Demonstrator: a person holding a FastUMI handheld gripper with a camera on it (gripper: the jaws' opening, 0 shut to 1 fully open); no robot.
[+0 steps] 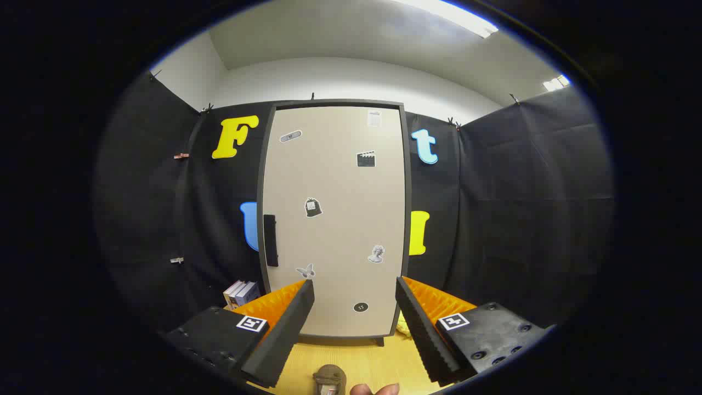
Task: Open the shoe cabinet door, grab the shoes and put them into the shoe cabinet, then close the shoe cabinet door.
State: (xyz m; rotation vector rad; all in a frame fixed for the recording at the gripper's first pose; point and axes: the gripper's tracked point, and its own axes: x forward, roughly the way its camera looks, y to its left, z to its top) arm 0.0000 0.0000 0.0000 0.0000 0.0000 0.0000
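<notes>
From the gripper view, the gripper (355, 291) is spread wide with nothing between its fingers, and it points straight at the shoe cabinet (334, 219), which stands upright on the counter (356, 356) dead ahead and beyond the fingertips, well apart from them. The cabinet door (329, 181) is shut, a tall pale panel in a dark frame, its long axis running vertical. Here is the relation that counts: the dark handle (270, 240) sits on the door's left edge, about mid-height, also running vertical, and it lies up and to the left of the gripper's line, above the left finger's tip. So, as I read it, the next move calls for a shift left and up before any closing of the fingers, and the door would likely swing from hinges on the right. Stickers (312, 207) dot the door: a clapperboard, a small bust, a butterfly, a plaster strip, a round dot low down. A small white printed label sits near the top right corner, too small to read; no brand can be made out. The fingers carry square black-and-white marker tags, not words. To the left of the cabinet base stand a few books (241, 293). Low down, just behind the fingers, a brownish shoe (329, 379) peeks in on the counter, with a fingertip (374, 389) beside it.
</notes>
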